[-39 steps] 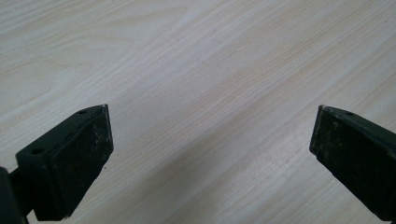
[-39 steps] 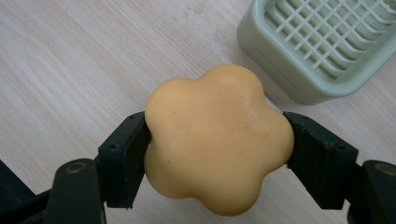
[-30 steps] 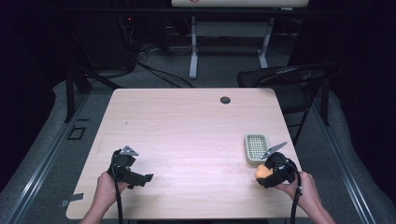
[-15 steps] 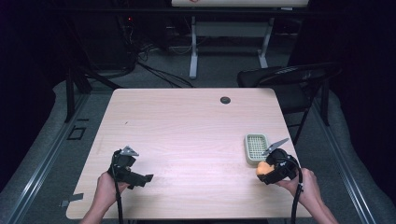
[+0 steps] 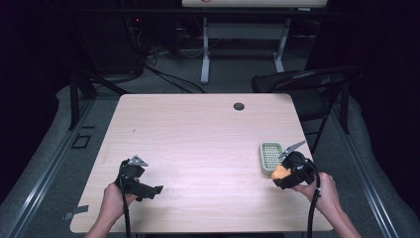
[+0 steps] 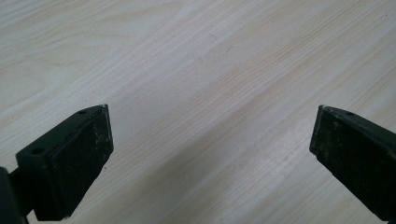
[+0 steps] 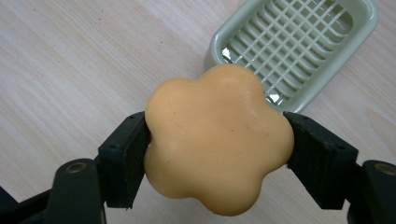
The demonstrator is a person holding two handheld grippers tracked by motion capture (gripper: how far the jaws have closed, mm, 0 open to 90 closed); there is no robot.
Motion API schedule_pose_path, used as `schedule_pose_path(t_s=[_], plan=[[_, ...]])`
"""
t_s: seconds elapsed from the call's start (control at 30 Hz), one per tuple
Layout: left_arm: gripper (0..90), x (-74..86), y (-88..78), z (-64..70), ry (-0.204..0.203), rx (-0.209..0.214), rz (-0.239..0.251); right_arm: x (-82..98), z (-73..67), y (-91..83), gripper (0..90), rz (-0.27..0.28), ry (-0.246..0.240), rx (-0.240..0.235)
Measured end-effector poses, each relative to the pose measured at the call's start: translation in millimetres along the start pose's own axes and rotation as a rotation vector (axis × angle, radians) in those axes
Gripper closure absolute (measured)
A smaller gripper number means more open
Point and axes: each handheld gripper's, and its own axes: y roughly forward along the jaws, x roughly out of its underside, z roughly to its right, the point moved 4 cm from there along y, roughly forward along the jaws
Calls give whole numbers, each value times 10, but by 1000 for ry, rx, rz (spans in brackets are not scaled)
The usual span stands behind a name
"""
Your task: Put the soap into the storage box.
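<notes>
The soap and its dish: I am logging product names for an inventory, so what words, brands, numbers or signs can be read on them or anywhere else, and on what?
None can be read.
Orange flower-shaped soap, clamped in the right gripper: smooth, no stamp.
Green soap dish: a plain grid, no lettering.
Table: bare wood grain, one dark round fitting, unmarked.
Red marks on the white edge at the top of the high view: too small and cut off to read.

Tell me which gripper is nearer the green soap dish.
Right. The right gripper, shut on the orange soap, sits just beside the green soap dish; the left gripper, open, is far across the table.
</notes>
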Motion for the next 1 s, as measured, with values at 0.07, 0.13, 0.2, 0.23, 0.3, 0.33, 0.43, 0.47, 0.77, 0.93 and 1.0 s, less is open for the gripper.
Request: schedule_pose_path(t_s=[0.07, 0.13, 0.2, 0.23, 0.3, 0.33, 0.43, 0.47, 0.77, 0.93, 1.0], plan=[[0, -1, 1, -1, 1, 0, 0, -8, 5, 2, 264, 4, 8, 1], [0, 0, 3, -3, -1, 1, 0, -22, 31, -4, 264, -1, 3, 15], [0, 0, 3, -5, 0, 0, -1, -41, 42, -6, 264, 10, 13, 11], [0, 1, 3, -4, 0, 1, -1, -48, 47, -11, 264, 8, 13, 1], [0, 0, 2, -3, 0, 1, 0, -68, 67, -23, 264, 8, 12, 16], [0, 0, 3, -3, 0, 1, 0, -78, 74, -26, 264, 10, 13, 24], [0, 1, 7, -3, 0, 1, -3, -118, 99, -39, 264, 5, 7, 25], [0, 0, 8, -2, 0, 2, -3, -136, 103, -35, 264, 9, 14, 29], [0, 5, -2, -6, 3, 3, -3, -327, 147, -24, 264, 25, 16, 31], [0, 5, -3, -1, 6, 4, -2, -390, 154, -16, 264, 20, 8, 40], [0, 5, -2, -1, 6, 4, -2, -421, 163, -5, 264, 23, 12, 43]])
